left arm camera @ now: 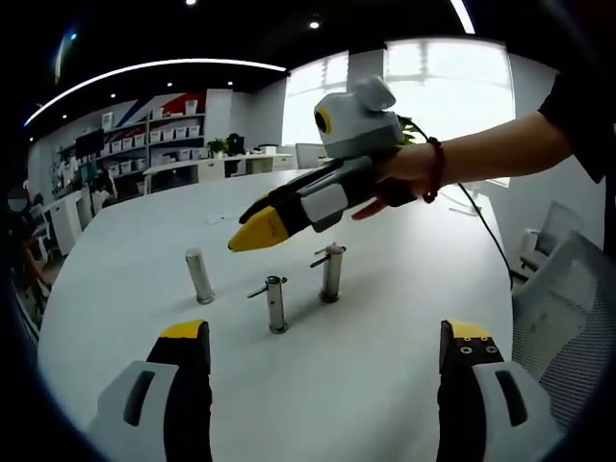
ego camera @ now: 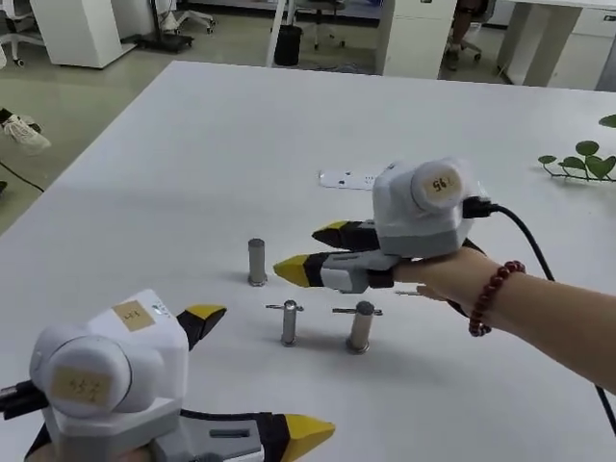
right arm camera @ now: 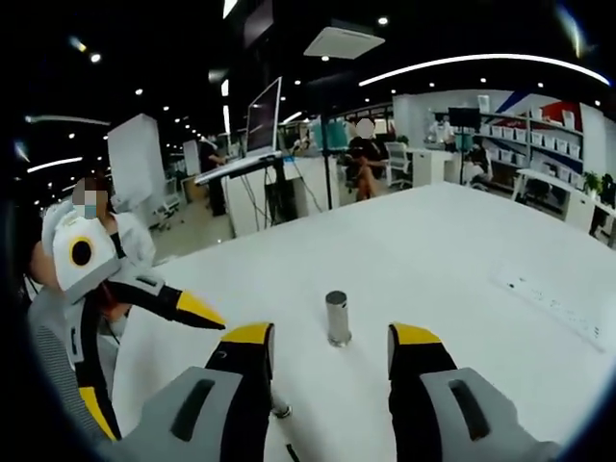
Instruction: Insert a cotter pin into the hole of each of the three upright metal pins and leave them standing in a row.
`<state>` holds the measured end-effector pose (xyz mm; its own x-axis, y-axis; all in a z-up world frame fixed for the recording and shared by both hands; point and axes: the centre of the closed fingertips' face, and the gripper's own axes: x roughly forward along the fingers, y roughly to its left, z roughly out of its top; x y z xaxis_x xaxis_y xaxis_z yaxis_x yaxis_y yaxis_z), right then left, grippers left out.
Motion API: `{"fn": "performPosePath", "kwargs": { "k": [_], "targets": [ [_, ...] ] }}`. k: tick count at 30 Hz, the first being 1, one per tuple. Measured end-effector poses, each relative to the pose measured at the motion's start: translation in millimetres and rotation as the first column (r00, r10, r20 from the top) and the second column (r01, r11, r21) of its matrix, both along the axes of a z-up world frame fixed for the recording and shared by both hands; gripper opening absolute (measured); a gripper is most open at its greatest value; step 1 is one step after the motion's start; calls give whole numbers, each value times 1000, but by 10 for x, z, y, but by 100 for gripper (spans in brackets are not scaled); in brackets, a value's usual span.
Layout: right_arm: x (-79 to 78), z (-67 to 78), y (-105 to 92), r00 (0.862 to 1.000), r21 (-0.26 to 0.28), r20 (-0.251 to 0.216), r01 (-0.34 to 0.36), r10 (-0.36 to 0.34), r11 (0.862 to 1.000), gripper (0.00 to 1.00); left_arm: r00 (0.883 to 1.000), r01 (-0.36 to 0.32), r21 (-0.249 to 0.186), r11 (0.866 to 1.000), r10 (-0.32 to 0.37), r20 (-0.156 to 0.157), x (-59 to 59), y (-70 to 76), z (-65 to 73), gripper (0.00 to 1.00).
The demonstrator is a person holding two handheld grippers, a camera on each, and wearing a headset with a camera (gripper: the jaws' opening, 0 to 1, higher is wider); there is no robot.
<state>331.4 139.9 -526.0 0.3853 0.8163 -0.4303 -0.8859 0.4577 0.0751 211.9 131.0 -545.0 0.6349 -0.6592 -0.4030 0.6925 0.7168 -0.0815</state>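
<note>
Three upright metal pins stand on the white table. The far-left pin is bare. The middle pin and the right pin each have a cotter pin through the top. My right gripper hovers open and empty just right of the bare pin and above the other two. In the right gripper view the bare pin stands just beyond the open right gripper. My left gripper is open and empty near the table's front edge, and its own view shows all three pins ahead of it.
A white power strip lies further back on the table. A green plant sits at the right edge. A black cable trails from the right gripper. Office chairs and desks stand beyond the table.
</note>
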Motion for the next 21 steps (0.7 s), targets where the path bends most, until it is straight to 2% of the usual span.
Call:
{"fn": "performPosePath", "kwargs": {
  "k": [2, 8, 12, 18, 21],
  "targets": [
    [77, -23, 57, 1000, 11, 7, 7, -7, 1000, 43, 1000, -2, 2, 1000, 2, 2, 4, 8, -3, 99],
    [150, -98, 177, 999, 24, 12, 31, -31, 999, 38, 1000, -4, 2, 1000, 4, 7, 7, 14, -8, 99],
    [176, -125, 263, 999, 58, -8, 32, -32, 998, 37, 1000, -1, 6, 1000, 1, 3, 4, 13, -31, 98],
    [224, -193, 358, 1000, 43, 8, 14, -14, 999, 31, 1000, -8, -2, 1000, 8, -2, 10, 7, -40, 96],
    [265, -232, 387, 1000, 41, -4, 9, -9, 999, 29, 1000, -3, -1, 1000, 3, 6, 13, -15, -29, 96]
  ]
}}
